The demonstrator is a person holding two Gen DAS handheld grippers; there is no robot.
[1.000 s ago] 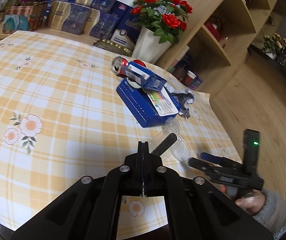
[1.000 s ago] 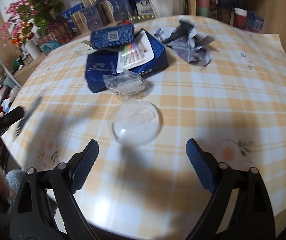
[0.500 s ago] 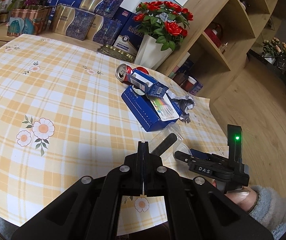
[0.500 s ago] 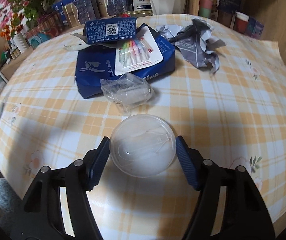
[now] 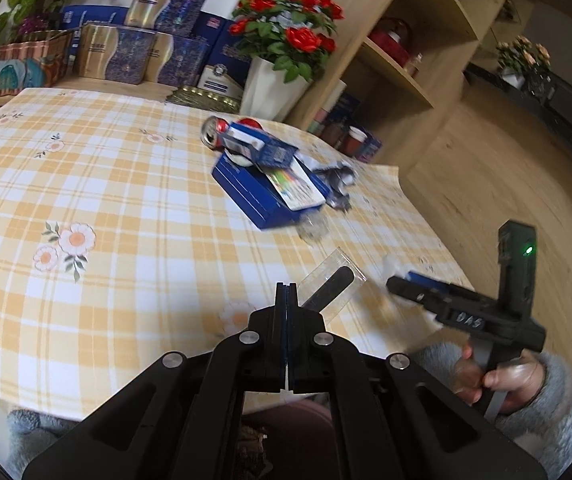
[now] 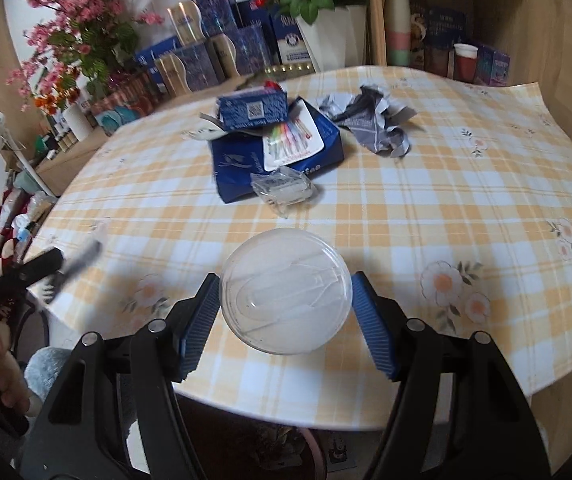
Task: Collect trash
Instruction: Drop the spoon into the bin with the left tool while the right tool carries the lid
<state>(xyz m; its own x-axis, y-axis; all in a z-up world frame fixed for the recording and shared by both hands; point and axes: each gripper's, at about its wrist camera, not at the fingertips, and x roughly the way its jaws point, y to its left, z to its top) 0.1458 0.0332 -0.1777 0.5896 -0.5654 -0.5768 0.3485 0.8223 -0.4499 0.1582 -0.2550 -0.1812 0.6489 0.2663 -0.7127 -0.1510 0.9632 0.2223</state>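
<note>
The right gripper (image 6: 286, 304) has just been closing and clamps a clear plastic lid (image 6: 286, 294) near the tabletop's (image 6: 426, 200) edge, while the left gripper (image 5: 287, 292) stays fully shut on a clear-wrapped utensil (image 5: 328, 286).

My left gripper (image 5: 287, 292) is clamped on a clear wrapper (image 5: 332, 280) at lower centre; right gripper (image 5: 402, 285) lower right.

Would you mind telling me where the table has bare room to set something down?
The checked tablecloth is bare left of the blue bag; another bare patch lies right of the crumpled grey paper. It is crowded around the bag: blue carton, can, clear wrapper.
</note>
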